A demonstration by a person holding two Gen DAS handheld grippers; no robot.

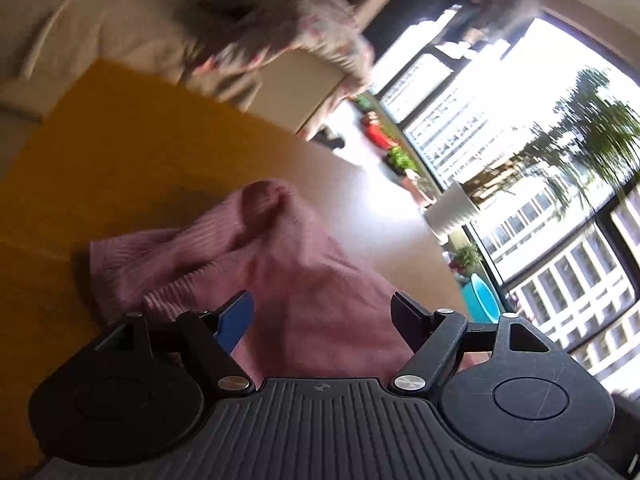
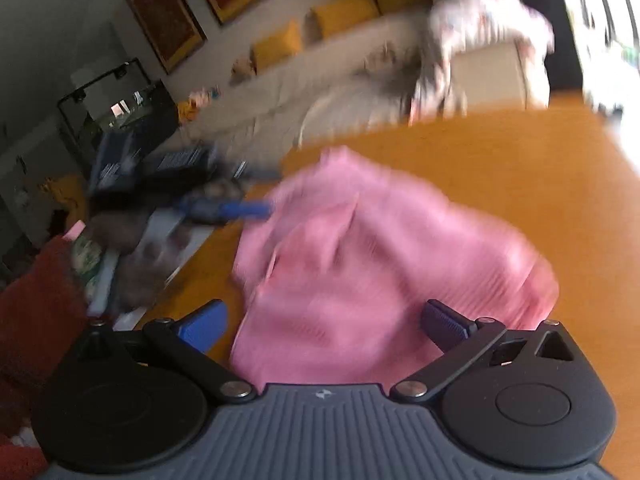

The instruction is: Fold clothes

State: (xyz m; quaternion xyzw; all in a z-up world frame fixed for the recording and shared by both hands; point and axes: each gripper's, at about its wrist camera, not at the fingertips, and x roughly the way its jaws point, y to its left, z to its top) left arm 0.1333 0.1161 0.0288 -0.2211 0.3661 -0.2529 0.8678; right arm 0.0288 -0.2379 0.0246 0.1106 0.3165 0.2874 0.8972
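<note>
- Pink ribbed knit, a sweater (image 1: pixel 304 280), is seen crumpled on the table (image 1: pixel 120 152), bunched rather than spread, so it is judged not yet folded.
- Left gripper (image 1: pixel 326 312) is held just over the sweater with its fingers (image 1: pixel 236 320) wide apart and nothing clamped; cloth shows between them, probably ahead of a pinch.
- Right gripper (image 2: pixel 324 324) is likewise kept spread, its fingers (image 2: pixel 204 326) straddling the sweater's near edge, nothing gripped.
- From the right view, the sweater's left hem lies close to the table's edge at 9 o'clock; bare wood is left open from 12 to 3 o'clock, judged room enough for spreading.
- Beyond the table at 12 o'clock a sofa (image 2: pixel 320 80) with more clothes (image 2: pixel 480 32) is made out, blurred.
</note>
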